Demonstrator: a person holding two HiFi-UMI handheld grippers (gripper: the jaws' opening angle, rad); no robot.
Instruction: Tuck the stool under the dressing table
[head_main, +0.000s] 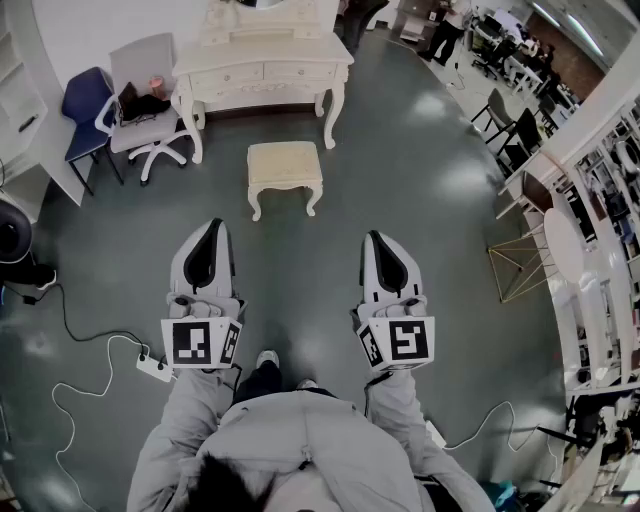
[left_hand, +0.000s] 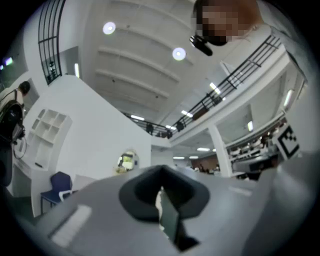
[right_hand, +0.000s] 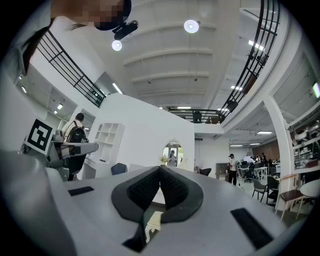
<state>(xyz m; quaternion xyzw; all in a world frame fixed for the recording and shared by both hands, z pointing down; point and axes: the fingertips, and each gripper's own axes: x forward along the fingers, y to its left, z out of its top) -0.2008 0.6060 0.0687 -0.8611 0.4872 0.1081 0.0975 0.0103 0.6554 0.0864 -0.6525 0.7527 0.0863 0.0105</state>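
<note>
Both pairs of jaws closed and empty, your left gripper (head_main: 213, 224) and right gripper (head_main: 373, 238) are well short of the stool (head_main: 285, 165), so approach and push it under the dressing table (head_main: 262, 62).

Office hall, chairs (head_main: 520, 130), mezzanine railing (right_hand: 200, 116)

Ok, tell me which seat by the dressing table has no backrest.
The cream stool, out in front of the table. The blue chair and the grey office chair at the table's left both have backs.
</note>
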